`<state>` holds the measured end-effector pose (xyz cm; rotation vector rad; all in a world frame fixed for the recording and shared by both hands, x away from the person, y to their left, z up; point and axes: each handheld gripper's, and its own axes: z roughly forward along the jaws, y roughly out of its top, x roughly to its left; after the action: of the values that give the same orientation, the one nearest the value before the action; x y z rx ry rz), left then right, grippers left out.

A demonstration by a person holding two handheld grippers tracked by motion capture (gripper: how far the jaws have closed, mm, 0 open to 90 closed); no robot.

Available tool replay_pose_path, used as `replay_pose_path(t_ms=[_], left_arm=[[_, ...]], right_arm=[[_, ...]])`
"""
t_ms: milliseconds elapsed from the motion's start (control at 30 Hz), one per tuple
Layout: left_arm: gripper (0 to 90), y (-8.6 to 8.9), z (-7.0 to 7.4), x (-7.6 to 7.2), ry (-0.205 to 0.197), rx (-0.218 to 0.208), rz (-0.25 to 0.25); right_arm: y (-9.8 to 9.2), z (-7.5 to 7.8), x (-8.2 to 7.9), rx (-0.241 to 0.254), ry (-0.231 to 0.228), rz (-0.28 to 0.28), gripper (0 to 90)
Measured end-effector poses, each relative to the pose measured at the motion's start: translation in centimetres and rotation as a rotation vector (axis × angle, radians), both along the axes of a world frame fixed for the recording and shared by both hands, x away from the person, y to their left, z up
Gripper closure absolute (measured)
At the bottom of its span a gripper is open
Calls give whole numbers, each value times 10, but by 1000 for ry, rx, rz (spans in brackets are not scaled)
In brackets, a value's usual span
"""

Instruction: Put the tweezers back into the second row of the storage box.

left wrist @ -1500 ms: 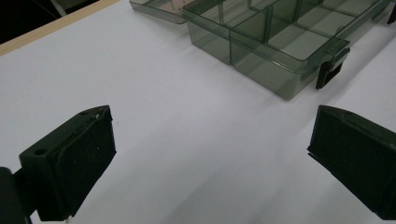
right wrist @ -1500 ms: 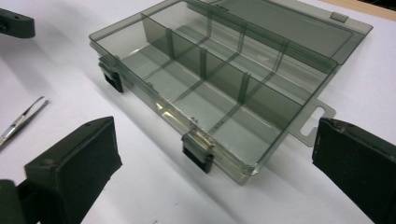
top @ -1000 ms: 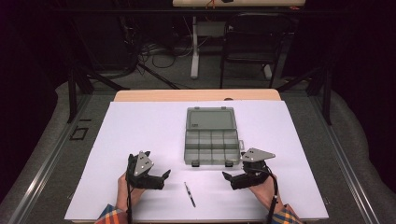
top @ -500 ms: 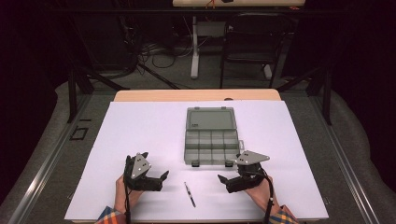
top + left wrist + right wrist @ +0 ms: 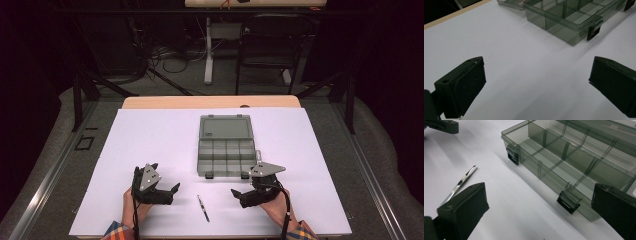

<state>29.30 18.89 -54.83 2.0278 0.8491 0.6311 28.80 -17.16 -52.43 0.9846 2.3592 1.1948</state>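
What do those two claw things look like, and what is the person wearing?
Both are chunky black tools. The left claw and the right claw each carry a grey three-cornered plate on top and trail a thin black cable. Up close, their jaws are flat, blocky black pads. The person's plaid cuffs show orange, blue and yellow.

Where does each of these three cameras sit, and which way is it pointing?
High view: above the table's near edge, looking forward and down; forearms, left tongs, right tongs.
Left gripper view: rides the left tongs, facing the clear grey plastic compartment box.
Right gripper view: on the right tongs, facing that box and the thin metal tool.
All share the box.
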Motion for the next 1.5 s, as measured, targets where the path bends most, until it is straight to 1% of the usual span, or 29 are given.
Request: replay_pose_path(t_ms=[200, 367, 467, 567, 700, 800, 933, 1000, 1067, 1200, 1333, 1400, 1500], left_arm=[[1, 2, -1, 2, 3, -7, 7], [1, 1, -1, 2, 2, -4, 5], [1, 2, -2, 3, 2, 0, 3], [1, 3, -2, 3, 3, -6, 2], [1, 3, -2, 4, 0, -7, -2], [0, 1, -3, 5, 6, -11, -10], [1, -1, -3, 6, 5, -9, -16], [0, -1, -3, 5, 1, -4, -18], [1, 0, -2, 5, -1, -4, -15], [0, 2, -2, 3, -1, -8, -5], [0, 3, -3, 0, -1, -2, -1], [0, 5, -3, 0, -1, -4, 7], [0, 6, -2, 0, -3, -1, 6]], right_arm=[[11, 0, -3, -7, 6, 25, 0], [18, 2, -7, -12, 16, 35, 0], [22, 2, -8, -10, 17, 44, 0], [29, 2, -8, -9, 22, 57, 0], [39, 0, -9, -15, 35, 77, 0], [46, -1, -12, -12, 44, 83, 0], [55, -3, -16, -10, 59, 92, 0], [59, -4, -17, -17, 60, 102, 0], [64, -4, -17, -25, 59, 112, 0], [74, -5, -17, -21, 68, 119, 0], [84, -6, -18, -41, 68, 139, 0], [88, -6, -19, -40, 60, 141, 0], [93, -7, -19, -49, 64, 143, 0]])
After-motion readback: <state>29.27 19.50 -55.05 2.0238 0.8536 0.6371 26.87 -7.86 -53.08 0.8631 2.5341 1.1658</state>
